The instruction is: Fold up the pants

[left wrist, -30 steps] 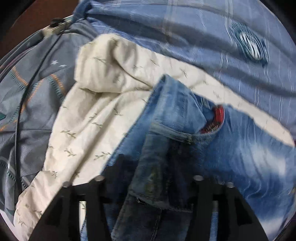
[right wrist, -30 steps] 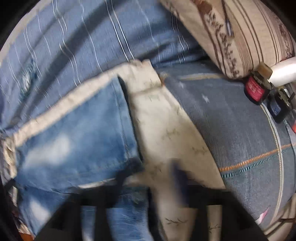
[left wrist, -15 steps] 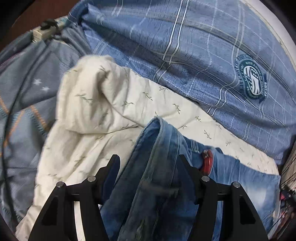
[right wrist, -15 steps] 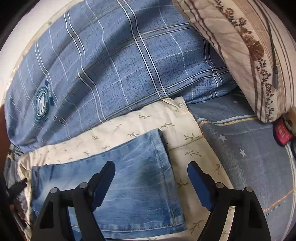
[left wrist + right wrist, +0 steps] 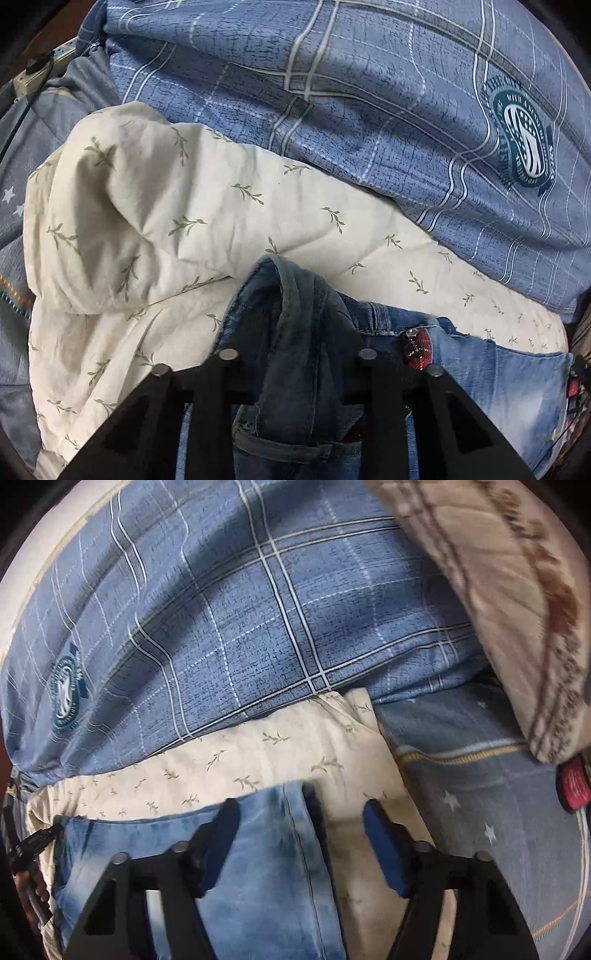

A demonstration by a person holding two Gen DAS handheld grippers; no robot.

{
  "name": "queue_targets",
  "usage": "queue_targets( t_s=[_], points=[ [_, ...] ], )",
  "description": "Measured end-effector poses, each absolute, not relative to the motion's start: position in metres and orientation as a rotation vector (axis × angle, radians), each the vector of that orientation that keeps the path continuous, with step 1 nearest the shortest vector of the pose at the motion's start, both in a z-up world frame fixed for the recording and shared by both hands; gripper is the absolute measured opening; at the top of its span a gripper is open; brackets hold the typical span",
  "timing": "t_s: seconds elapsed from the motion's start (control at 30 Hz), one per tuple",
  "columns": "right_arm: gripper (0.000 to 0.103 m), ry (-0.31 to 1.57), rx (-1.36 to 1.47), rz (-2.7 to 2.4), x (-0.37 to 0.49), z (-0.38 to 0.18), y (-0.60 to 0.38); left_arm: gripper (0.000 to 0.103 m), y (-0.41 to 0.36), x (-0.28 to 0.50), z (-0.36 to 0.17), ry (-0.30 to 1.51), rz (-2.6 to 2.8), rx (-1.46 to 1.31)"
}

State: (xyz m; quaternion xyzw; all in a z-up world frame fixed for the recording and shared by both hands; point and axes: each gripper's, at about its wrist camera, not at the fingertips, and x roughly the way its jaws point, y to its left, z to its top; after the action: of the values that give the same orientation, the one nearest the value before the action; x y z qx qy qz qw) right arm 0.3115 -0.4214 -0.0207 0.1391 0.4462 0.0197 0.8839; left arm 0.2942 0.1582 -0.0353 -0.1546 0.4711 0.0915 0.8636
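**Pants fold: L end pinched, R end free**

L gripper (image 5: 295, 354): clenched on a bunched ridge of the pants (image 5: 291, 332). Denim stands up between the fingers, w/ the waistband and a belt loop hanging below the pinch. Reason for hold, as judged: this end is lifted off the bed so it can be carried over the rest.

R gripper (image 5: 301, 834): released, jaws wide apart. It straddles the leg hem (image 5: 295, 849); the L finger sits over denim, the R finger over the cream quilt (image 5: 258, 753). No cloth is pinched. Contact w/ the fabric can't be told. Likely reason for position: lined up on the hem edge to take or steady that end.

Pants location: flat on the cream quilt, directly under and ahead of both tools, stretched lengthwise between them. A red patch (image 5: 415, 345) sits just R of the L gripper.

Surroundings: blue plaid duvet (image 5: 258, 620) ahead of both tools, beyond the quilt. Beige pillow (image 5: 498, 609) to the far R of the R gripper.

Stage est.: early; no fold is laid yet.
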Motion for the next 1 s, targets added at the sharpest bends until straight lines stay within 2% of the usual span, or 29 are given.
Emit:
queue_targets(
  t_s=[0.03, 0.07, 0.13, 0.23, 0.5, 0.73, 0.87, 1.0],
  points=[
    [0.053, 0.936, 0.283, 0.045, 0.316, -0.022, -0.419, 0.02, 0.156, 0.296, -0.037, 0.99, 0.192, -0.316],
    [0.038, 0.951, 0.274, 0.05, 0.32, -0.025, -0.416, 0.018, 0.154, 0.297, -0.038, 0.993, 0.194, -0.31],
    [0.032, 0.998, 0.251, 0.054, 0.329, -0.034, -0.408, 0.016, 0.15, 0.299, -0.04, 0.997, 0.199, -0.293],
    [0.007, 0.985, 0.184, 0.02, 0.329, -0.033, -0.4, 0.011, 0.147, 0.295, -0.033, 0.97, 0.205, -0.295],
    [0.004, 0.838, 0.242, 0.001, 0.283, 0.017, -0.405, 0.009, 0.15, 0.228, 0.038, 0.789, 0.193, -0.311],
    [0.004, 0.704, 0.342, 0.041, 0.203, 0.071, -0.413, 0.01, 0.163, 0.119, 0.104, 0.655, 0.14, -0.395],
    [0.004, 0.674, 0.387, 0.07, 0.14, 0.074, -0.419, 0.01, 0.162, 0.053, 0.102, 0.642, 0.097, -0.403],
    [0.004, 0.708, 0.417, 0.082, 0.072, 0.043, -0.427, 0.01, 0.157, -0.004, 0.077, 0.672, 0.094, -0.403]
  ],
)
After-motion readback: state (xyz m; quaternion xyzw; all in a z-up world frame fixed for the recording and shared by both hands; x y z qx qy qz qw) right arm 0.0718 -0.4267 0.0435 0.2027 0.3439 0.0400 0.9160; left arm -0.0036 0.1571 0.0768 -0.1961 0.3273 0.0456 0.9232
